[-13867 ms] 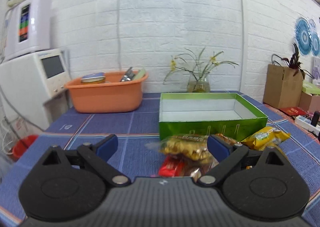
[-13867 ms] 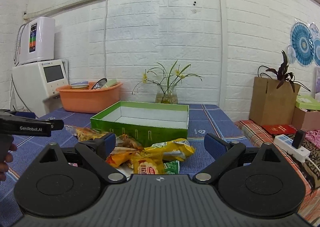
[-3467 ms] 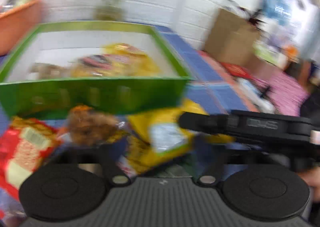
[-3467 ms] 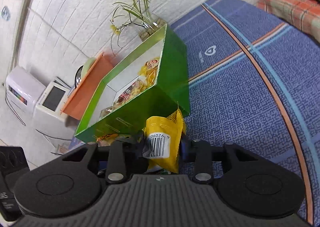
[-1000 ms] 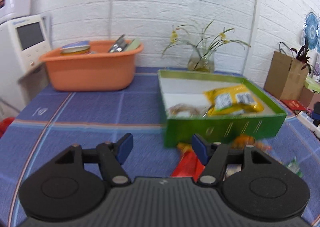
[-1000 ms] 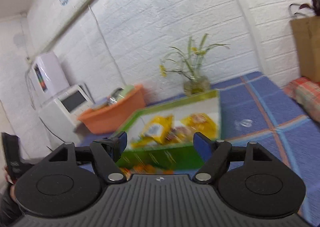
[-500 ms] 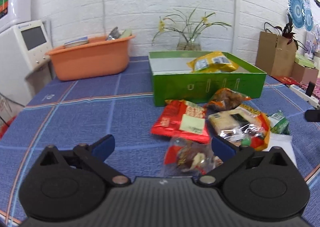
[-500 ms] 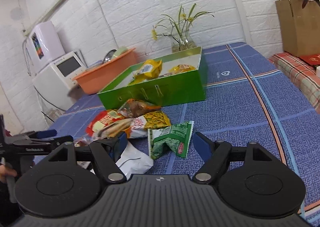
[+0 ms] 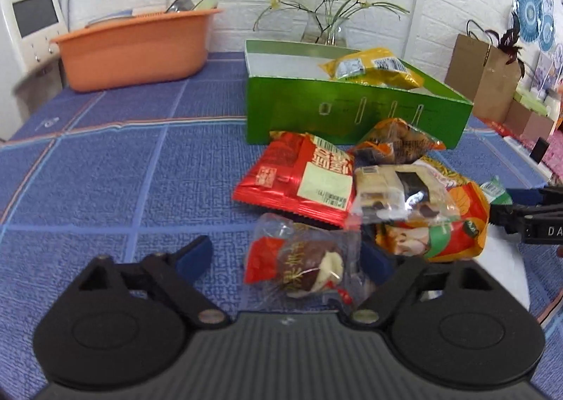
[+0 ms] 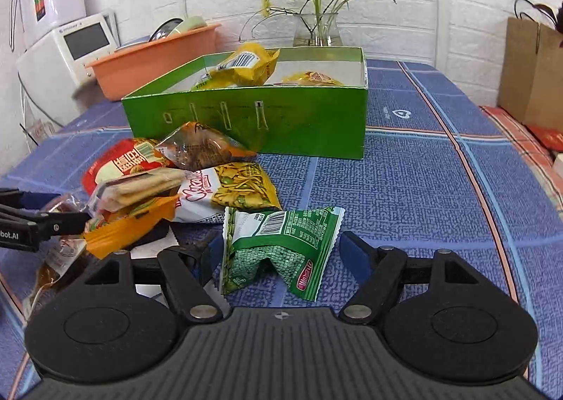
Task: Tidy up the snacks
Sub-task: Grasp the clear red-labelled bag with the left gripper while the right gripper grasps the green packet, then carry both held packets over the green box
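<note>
Right wrist: green box (image 10: 281, 118) holds yellow snack packets (image 10: 246, 63).

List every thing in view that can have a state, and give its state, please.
green box: open, no lid, some packets inside
yellow packet: in the box, leaning on its wall
green packet: on the cloth, sealed, between the right claw pads
clear packet: on the cloth, between the left claw pads
left claw: closing, not pressing yet
right claw: open
red packet: lying flat, outside the box
</note>
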A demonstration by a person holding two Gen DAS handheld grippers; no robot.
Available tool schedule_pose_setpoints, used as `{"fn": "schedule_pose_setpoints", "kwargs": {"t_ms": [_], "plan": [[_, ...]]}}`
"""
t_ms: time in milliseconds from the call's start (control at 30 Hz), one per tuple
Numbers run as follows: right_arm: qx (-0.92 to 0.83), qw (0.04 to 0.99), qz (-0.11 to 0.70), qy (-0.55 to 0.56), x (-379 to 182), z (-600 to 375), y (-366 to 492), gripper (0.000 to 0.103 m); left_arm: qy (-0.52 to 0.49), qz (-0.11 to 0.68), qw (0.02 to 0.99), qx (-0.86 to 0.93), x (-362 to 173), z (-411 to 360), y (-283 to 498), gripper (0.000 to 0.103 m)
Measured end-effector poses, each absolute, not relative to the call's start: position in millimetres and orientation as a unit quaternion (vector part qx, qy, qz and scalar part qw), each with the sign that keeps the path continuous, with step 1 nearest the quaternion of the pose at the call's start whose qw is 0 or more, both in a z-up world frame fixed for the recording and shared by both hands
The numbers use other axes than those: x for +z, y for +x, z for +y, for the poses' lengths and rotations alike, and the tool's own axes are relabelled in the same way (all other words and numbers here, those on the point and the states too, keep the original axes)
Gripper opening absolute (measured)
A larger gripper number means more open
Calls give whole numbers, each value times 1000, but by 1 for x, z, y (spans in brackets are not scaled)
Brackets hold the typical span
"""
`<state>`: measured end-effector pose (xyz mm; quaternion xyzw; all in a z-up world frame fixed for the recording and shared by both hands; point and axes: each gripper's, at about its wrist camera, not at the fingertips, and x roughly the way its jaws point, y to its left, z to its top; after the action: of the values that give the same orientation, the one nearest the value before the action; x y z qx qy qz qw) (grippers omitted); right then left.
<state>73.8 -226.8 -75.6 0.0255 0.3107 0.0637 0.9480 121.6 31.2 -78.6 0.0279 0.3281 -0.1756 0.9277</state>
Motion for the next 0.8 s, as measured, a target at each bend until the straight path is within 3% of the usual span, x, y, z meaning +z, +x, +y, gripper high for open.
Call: {"fn": "schedule_pose_setpoints", "kwargs": {"t_ms": [33, 67, 100, 133, 167, 800], "plan": [[64, 949, 309, 18, -76, -226, 73, 103, 38, 326, 927, -182, -79, 30, 119, 61], [61, 950, 308, 9, -76, -226, 72, 103, 46, 323, 928, -183, -78, 29, 117, 56], [61, 950, 305, 1, -76, -225, 70, 99, 53, 321, 928, -182, -78, 28, 115, 56], [68, 949, 306, 4, -75, -225, 69, 83, 56, 321, 928, -183, -78, 28, 114, 56], [67, 949, 309, 5, -74, -226, 68, 78, 58, 321, 927, -184, -78, 28, 113, 56], [79, 970, 214, 87, -38, -235, 11, 76, 6, 320, 939, -125, -49, 64, 60, 55]]}}
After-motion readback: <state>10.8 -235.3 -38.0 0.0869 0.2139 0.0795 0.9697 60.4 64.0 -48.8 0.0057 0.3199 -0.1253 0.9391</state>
